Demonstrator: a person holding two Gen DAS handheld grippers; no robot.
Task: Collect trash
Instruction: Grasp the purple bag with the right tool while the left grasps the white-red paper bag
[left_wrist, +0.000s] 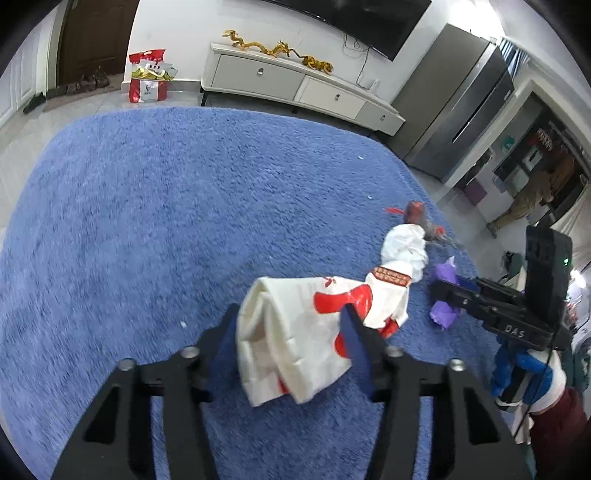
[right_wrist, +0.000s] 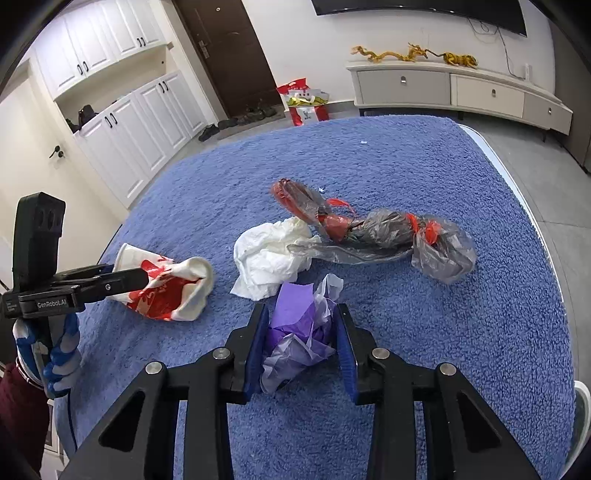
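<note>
Left wrist view: the crushed cup (left_wrist: 295, 332) lies on the blue rug (left_wrist: 166, 221) between the left gripper (left_wrist: 291, 332) fingers, long axis running up and right, pads pressing its sides.
Right wrist view: the right gripper (right_wrist: 301, 343) clamps the purple wad (right_wrist: 299, 332) straight ahead, while the tissue (right_wrist: 269, 258) and grey bag (right_wrist: 388, 236) lie beyond, nearer this hand

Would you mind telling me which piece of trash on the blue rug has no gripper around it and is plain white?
The crumpled white tissue, lying loose mid-rug. The red-printed paper cup and purple wrapper sit between jaws; the grey plastic bag isn't white.

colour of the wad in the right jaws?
Purple, the crumpled wad mixing darker paper with pale lilac film. Clearest in the right wrist view.
</note>
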